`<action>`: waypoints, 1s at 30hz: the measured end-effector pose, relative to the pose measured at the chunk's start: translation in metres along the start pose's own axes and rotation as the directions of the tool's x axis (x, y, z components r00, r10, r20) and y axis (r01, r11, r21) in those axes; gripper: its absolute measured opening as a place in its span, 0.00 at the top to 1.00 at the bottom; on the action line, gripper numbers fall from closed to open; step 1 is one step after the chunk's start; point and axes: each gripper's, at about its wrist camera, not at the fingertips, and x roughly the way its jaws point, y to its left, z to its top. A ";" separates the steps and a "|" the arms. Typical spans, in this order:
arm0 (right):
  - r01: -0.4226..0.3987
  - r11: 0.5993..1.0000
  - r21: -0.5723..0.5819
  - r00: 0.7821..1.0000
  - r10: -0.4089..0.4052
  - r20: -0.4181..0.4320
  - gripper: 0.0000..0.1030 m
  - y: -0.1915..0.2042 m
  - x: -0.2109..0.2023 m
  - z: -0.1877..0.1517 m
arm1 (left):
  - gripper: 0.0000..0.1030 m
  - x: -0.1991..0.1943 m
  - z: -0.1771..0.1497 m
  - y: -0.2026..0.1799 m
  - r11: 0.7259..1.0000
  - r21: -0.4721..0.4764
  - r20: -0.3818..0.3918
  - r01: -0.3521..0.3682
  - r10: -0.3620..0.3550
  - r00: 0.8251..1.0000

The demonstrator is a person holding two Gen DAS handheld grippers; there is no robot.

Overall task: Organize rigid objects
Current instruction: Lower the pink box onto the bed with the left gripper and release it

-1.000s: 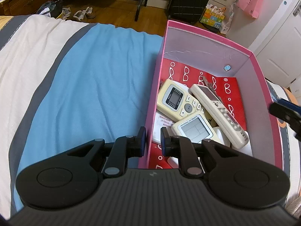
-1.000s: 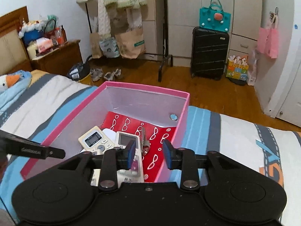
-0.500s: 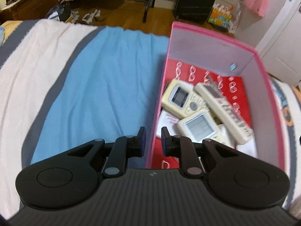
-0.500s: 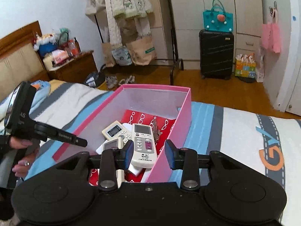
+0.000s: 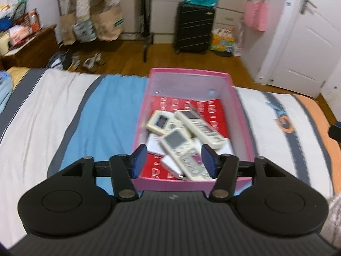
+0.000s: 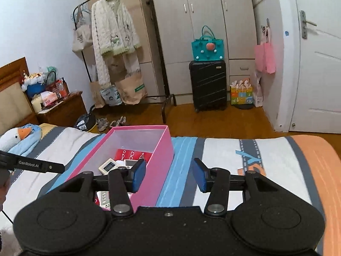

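Your left gripper [image 5: 173,160] is up above the near end of the pink box [image 5: 245,128]. Its jaws are opening, with nothing pinched between them. The remotes only show through the gap from down below.

The pink box sits on the striped bed [image 5: 64,117]. Inside it, on a red sheet with white shapes [image 5: 213,106], lie the remote controls. A long white remote [image 5: 200,127] lies slanted toward the right wall. A short cream remote with a screen [image 5: 158,122] lies to its left. A third remote with a grey screen [image 5: 181,147] lies nearer to you, and it is blurry.

Your right gripper [image 6: 168,176] hangs over the bed, at the right side of the pink box [image 6: 149,170]. Its jaws are opening too, and they hold nothing. The box wall and the blue stripe show in the gap.

A blue and white goose toy [image 6: 20,137] rests on the far left of the bed. A black suitcase [image 6: 207,84] stands on the wood floor past the bed.
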 end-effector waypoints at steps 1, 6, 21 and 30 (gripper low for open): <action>0.007 1.000 0.005 1.000 -0.008 0.010 0.48 -0.001 -0.007 -0.001 | 0.41 -0.005 -0.001 -0.007 1.000 0.024 0.001 0.007 -0.007 1.000; 0.002 1.000 0.008 0.999 -0.002 0.035 0.48 -0.006 -0.031 -0.009 | 0.34 -0.027 -0.006 -0.032 0.998 0.057 0.013 -0.013 0.012 1.000; 0.007 1.000 0.005 1.000 -0.007 0.010 0.38 -0.012 -0.044 -0.036 | 0.01 -0.055 -0.051 -0.084 0.997 0.025 0.043 -0.075 0.074 0.996; 0.093 0.995 -0.048 0.993 -0.096 -0.065 0.05 -0.001 -0.038 -0.053 | 0.01 -0.046 -0.073 -0.103 0.988 0.064 0.036 -0.139 0.137 0.990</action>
